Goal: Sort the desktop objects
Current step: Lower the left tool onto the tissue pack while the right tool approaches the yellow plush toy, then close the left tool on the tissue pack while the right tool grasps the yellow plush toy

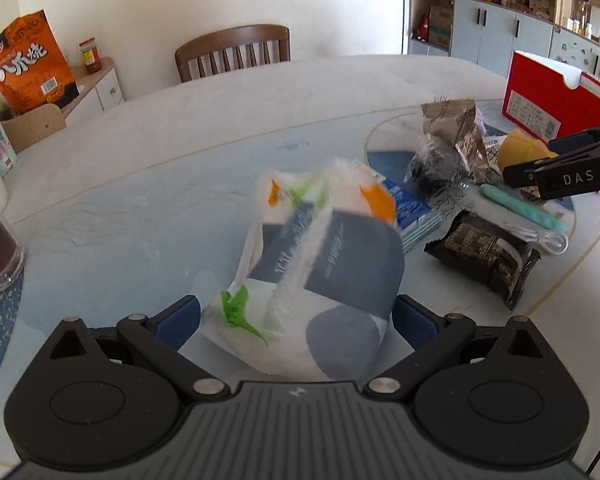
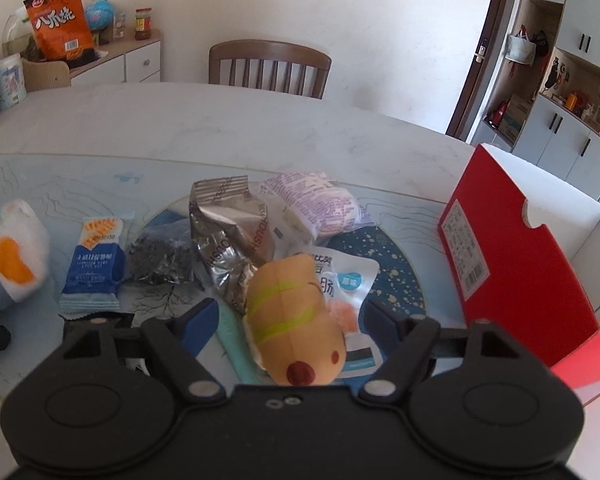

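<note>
On my left wrist view, the left gripper [image 1: 298, 322] has its blue fingers [image 1: 180, 320] set wide either side of a white tissue pack [image 1: 320, 264] with grey, orange and green print. The pack fills the gap and both pads sit against its sides, so I read it as gripped, raised over the worktop [image 1: 140, 160]. The pack looks blurred.

Further right in that view lies the pile: a black snack packet [image 1: 484, 254], a teal stick [image 1: 524, 206] and a white cable [image 1: 548, 240]. The right gripper [image 1: 560, 172] reaches in from the right edge over them.

In my right wrist view, the right gripper [image 2: 290, 322] is spread wide, its fingers [image 2: 198, 326] standing clear on both sides of a tan plush toy [image 2: 296, 320] with green stripes and a red nose. The toy lies lengthwise between them, nose towards the camera; I see no pad pressing on it. Under it are a white pouch [image 2: 352, 280] and the teal stick [image 2: 232, 340]. Beyond sit a silver foil bag [image 2: 228, 232], a dark clear bag [image 2: 160, 258] and a blue-and-white packet [image 2: 94, 264] to the left. A red box [image 2: 516, 264] stands open at the right.
</note>
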`<state>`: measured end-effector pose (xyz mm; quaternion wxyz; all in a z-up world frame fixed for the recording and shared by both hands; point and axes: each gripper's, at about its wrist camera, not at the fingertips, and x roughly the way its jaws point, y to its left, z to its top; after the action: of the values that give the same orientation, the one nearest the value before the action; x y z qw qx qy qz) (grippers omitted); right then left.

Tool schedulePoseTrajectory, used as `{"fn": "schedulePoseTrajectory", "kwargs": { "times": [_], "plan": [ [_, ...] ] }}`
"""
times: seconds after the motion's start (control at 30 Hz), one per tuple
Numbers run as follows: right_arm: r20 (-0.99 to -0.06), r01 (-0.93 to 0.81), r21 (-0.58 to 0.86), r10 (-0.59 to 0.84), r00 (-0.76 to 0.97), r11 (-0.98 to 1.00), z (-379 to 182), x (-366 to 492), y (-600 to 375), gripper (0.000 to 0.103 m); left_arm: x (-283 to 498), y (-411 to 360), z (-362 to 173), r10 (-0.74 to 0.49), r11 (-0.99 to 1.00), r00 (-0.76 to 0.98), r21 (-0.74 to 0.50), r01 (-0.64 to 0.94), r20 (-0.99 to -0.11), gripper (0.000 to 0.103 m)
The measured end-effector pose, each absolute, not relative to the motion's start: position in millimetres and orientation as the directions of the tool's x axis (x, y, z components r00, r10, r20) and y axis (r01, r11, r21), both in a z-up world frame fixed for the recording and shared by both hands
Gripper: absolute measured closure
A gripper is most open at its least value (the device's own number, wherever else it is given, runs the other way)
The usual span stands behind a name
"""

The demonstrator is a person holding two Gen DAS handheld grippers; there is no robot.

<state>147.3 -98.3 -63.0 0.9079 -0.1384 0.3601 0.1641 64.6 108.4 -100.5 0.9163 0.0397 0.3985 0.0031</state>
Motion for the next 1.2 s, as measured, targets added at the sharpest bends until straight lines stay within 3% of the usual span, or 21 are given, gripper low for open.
{"fn": "schedulePoseTrajectory", "kwargs": {
  "times": [0.07, 0.5, 0.6, 0.77, 1.2],
  "plan": [
    [-0.703, -0.394, -0.130, 0.196, 0.683, 0.910, -64, 148, -98, 0.027, 65, 109, -103, 0.036, 0.997, 0.667, 0.071, 0.025, -0.744, 0.014],
    [-0.712, -0.392, -0.125, 0.193, 0.675, 0.911, -65, 148, -100, 0.050, 63, 99, -95, 0.060, 0.995, 0.678, 0.099, 0.019, -0.732, 0.032],
    [-0.709, -0.393, -0.127, 0.194, 0.678, 0.911, -64, 147, -100, 0.051, 64, 95, -92, 0.077, 0.992, 0.682, 0.122, 0.018, -0.728, 0.037],
    [-0.701, -0.397, -0.127, 0.201, 0.684, 0.909, -59, 145, -101, 0.054, 64, 89, -88, 0.090, 0.989, 0.682, 0.145, 0.024, -0.725, 0.056],
    [-0.690, -0.373, -0.106, 0.202, 0.695, 0.922, -46, 139, -112, 0.055, 60, 85, -78, 0.083, 0.990, 0.698, 0.141, 0.027, -0.711, 0.074]
  ]
}}
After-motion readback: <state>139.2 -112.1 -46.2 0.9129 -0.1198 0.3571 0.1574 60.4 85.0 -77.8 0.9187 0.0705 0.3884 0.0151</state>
